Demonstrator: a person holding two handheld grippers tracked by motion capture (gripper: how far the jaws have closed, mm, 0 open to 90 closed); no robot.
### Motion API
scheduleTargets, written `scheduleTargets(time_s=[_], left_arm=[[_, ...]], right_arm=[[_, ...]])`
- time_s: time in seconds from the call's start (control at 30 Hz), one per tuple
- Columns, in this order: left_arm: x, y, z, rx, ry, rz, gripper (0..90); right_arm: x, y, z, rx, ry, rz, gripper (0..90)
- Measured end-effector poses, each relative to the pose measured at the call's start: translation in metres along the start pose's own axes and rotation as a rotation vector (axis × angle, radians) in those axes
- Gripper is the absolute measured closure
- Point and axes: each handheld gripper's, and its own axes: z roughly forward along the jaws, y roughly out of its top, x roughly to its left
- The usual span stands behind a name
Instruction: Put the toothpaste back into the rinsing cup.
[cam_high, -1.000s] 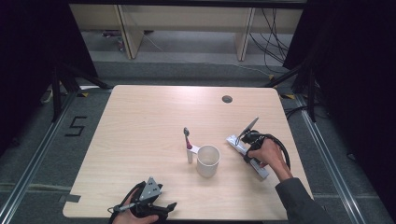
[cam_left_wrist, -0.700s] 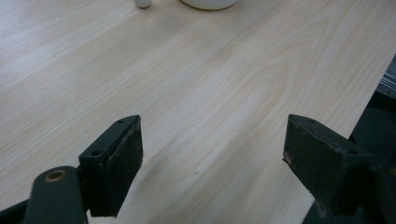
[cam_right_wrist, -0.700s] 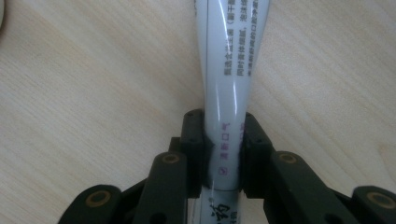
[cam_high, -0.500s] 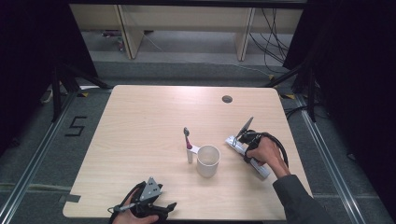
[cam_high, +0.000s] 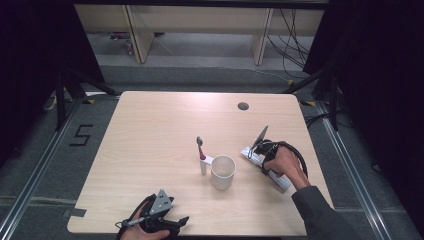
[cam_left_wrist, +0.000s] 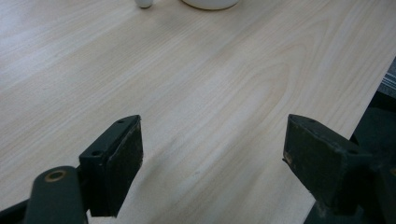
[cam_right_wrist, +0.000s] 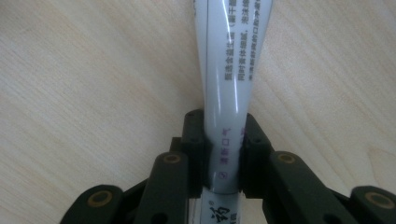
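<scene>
White plastic toothpaste tube (cam_right_wrist: 224, 84) lies flat at the right of the pale wooden table (cam_high: 150, 125). Left gripper (cam_left_wrist: 212, 154) idles wide open at the near edge; white mug (cam_high: 222, 172) mid-table; right gripper (cam_right_wrist: 223, 154) clamps the tube.
</scene>
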Motion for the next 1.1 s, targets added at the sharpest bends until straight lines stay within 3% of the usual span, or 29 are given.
scheduleTargets(time_s=[0.23, 0.27, 0.37, 0.5, 0.53, 0.7, 1.03, 1.1], left_arm=[[0.001, 0.0, 0.0, 0.002, 0.005, -0.002, 19.4], [0.003, 0.001, -0.001, 0.018, 0.012, 0.016, 19.4], [0.001, 0.0, 0.0, 0.003, 0.005, -0.005, 19.4], [0.002, 0.0, 0.0, 0.015, 0.013, 0.007, 19.4], [0.002, 0.0, -0.001, 0.015, 0.012, 0.005, 19.4], [0.002, 0.0, -0.001, 0.015, 0.007, 0.004, 19.4], [0.002, 0.0, -0.001, 0.011, 0.009, 0.001, 19.4], [0.002, 0.001, -0.001, 0.003, 0.007, -0.004, 19.4]], right_arm=[[-0.006, -0.007, -0.008, -0.045, -0.002, 0.011, 76.4], [-0.007, -0.008, -0.01, -0.061, 0.004, 0.009, 76.4], [-0.011, -0.012, -0.016, -0.1, -0.003, -0.009, 76.5], [-0.014, -0.015, -0.021, -0.149, -0.022, -0.04, 76.7], [-0.012, -0.016, -0.023, -0.143, -0.019, -0.025, 76.8], [-0.013, -0.016, -0.025, -0.155, -0.013, -0.058, 76.9], [-0.008, -0.015, -0.024, -0.129, -0.001, -0.061, 77.1], [-0.009, -0.014, -0.021, -0.126, -0.015, -0.1, 77.1]])
